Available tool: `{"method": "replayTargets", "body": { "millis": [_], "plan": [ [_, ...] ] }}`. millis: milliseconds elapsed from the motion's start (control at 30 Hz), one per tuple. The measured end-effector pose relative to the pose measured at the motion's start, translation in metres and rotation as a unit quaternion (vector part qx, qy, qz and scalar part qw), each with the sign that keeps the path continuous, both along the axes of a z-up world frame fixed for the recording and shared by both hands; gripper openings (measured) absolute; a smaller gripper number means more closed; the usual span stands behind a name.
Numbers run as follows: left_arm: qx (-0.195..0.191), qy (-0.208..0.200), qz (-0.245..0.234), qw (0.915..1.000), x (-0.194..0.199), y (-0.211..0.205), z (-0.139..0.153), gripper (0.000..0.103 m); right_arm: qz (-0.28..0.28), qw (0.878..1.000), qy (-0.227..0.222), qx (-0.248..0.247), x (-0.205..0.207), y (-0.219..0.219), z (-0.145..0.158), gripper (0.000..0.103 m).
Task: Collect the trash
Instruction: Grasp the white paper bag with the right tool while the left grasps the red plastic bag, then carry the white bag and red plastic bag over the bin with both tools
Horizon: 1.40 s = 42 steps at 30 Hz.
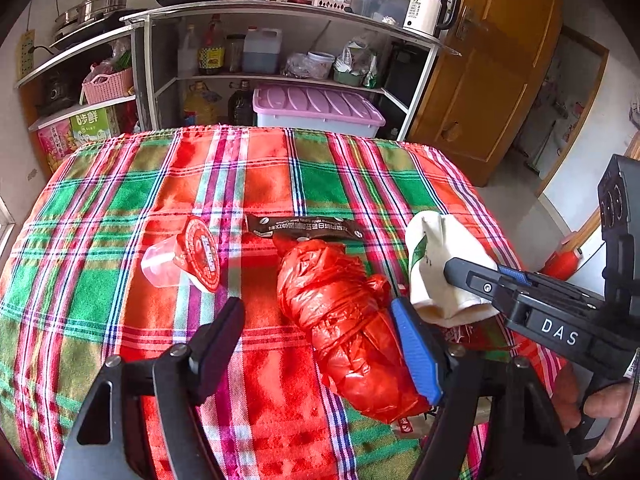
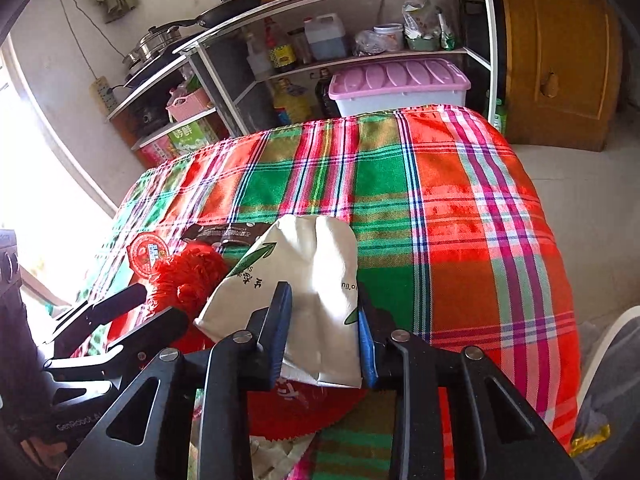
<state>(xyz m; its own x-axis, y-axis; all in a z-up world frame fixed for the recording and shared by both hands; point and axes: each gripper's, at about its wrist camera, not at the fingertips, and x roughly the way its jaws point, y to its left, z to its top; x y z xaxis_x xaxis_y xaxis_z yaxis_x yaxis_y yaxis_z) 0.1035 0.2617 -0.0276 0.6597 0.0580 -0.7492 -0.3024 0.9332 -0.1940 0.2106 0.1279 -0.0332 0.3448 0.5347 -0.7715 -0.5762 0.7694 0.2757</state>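
A crumpled red plastic bag [image 1: 344, 320] lies on the plaid tablecloth [image 1: 120, 200] between the open fingers of my left gripper [image 1: 320, 344]; its blue pad [image 1: 416, 352] touches the bag's right side. My right gripper [image 2: 324, 328] is shut on a white paper carton [image 2: 304, 280], seen in the left wrist view too [image 1: 440, 272]. A clear cup with a red foil lid [image 1: 188, 256] and a dark brown coffee sachet [image 1: 304, 230] lie farther back. The red bag [image 2: 188, 276] also shows left of the carton.
A red wrapper [image 2: 296, 404] lies under the carton near the table's front edge. Behind the table stand a metal shelf [image 1: 280, 76] with bottles and jars and a lilac-lidded box [image 1: 316, 108]. A wooden door [image 1: 492, 72] is at the right.
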Motion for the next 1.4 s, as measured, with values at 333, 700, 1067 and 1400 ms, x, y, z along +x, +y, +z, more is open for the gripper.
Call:
{"method": "replayTargets", "body": {
  "millis": [333,700,1067,1400],
  "plan": [
    [-0.012,-0.003,-0.014,0.9998,0.001,-0.003,-0.001,0.050,-0.007,1.000,-0.005,0.017,-0.003,-0.004,0.006,0.010],
    [0.008,-0.020,-0.007,0.9997,-0.009,-0.005,0.014,0.049,-0.012,0.999,-0.014,0.040,-0.012,-0.014,0.017,0.010],
    [0.022,-0.043,-0.023,0.9986,-0.022,-0.027,0.035,0.045,-0.041,0.996,-0.045,0.061,-0.029,-0.043,0.040,0.010],
    [0.038,-0.063,-0.045,0.9963,-0.030,-0.053,0.053,0.045,-0.062,0.992,-0.066,0.084,-0.042,-0.073,0.060,0.010]
  ]
}}
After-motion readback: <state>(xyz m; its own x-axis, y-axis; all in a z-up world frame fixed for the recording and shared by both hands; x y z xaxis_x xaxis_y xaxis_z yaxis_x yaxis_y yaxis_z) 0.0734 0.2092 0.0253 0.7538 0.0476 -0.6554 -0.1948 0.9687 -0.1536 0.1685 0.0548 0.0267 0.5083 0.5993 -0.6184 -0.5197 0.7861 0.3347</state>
